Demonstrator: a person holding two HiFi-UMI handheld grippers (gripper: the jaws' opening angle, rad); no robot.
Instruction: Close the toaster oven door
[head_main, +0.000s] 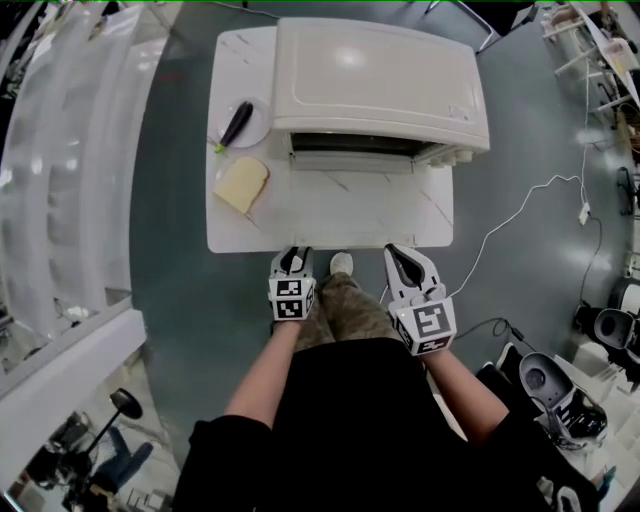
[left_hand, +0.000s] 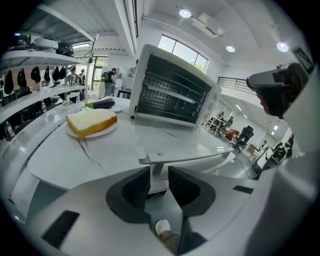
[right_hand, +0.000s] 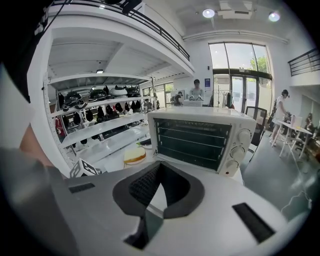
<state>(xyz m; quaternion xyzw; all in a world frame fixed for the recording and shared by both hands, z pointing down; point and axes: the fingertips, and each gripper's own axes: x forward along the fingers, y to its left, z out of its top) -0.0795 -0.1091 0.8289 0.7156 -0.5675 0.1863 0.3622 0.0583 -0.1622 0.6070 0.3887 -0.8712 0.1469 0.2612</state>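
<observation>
Before the table (head_main: 330, 215), left claw (head_main: 293, 254) gapes, right claw (head_main: 399, 251) pinched.

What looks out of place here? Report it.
The white toaster oven has its glass door fully open, lying flat over the white table. Nothing looks spilled, askew or damaged.

No words, brand names or numbers can be read anywhere. Any print round the toaster oven (right_hand: 200, 142) dials, right of centre, is too small to make out. The cubes on the left hand-held gripper (head_main: 293, 256) and right hand-held gripper (head_main: 400, 258) carry only black-and-white square patterns.
</observation>
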